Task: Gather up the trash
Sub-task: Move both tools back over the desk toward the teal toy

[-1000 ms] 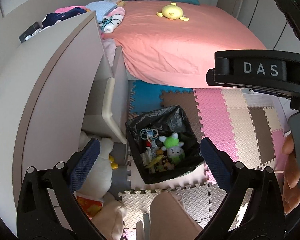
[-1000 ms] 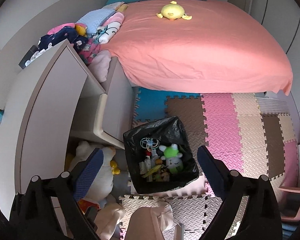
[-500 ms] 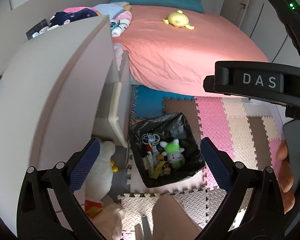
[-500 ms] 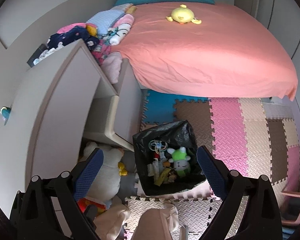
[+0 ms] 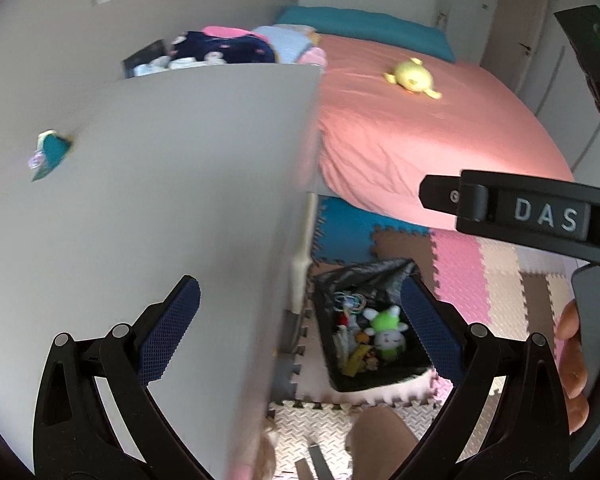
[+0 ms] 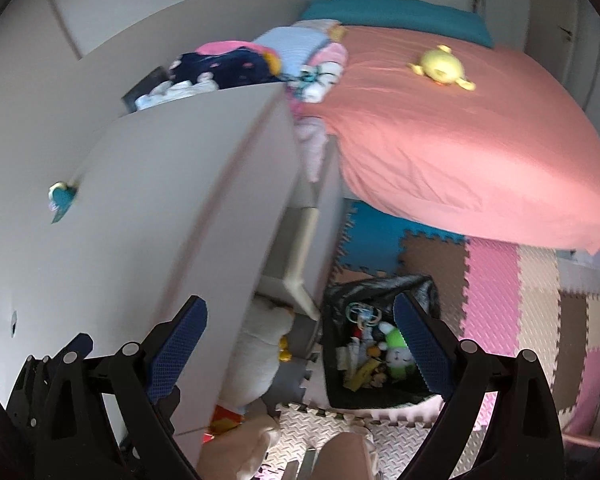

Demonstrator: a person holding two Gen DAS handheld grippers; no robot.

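A black-lined trash bin (image 5: 332,356) (image 6: 336,376) stands on the foam floor mat beside a white desk. It holds a green-and-white plush (image 5: 387,326) (image 6: 396,350), a tangle of rings and yellow scraps. A small teal wrapper-like item (image 5: 50,152) (image 6: 62,199) lies on the white desk top (image 5: 160,200) (image 6: 148,200), far left. My left gripper (image 5: 298,330) is open and empty, high above the desk edge and bin. My right gripper (image 6: 300,344) is also open and empty, above the same spot. The right device's black arm marked DAS (image 5: 540,216) crosses the left wrist view.
A bed with a pink sheet (image 6: 460,140) and a yellow plush (image 6: 440,66) fills the back right. Folded clothes (image 6: 228,66) pile up behind the desk. A white plush (image 6: 260,352) sits under the desk. Coloured foam tiles (image 6: 520,300) cover the floor. A person's knee (image 5: 380,440) shows below.
Both grippers have swung left and forward over the desk; the desk top now fills the left of both views and the teal item has come into sight. Both stay open.
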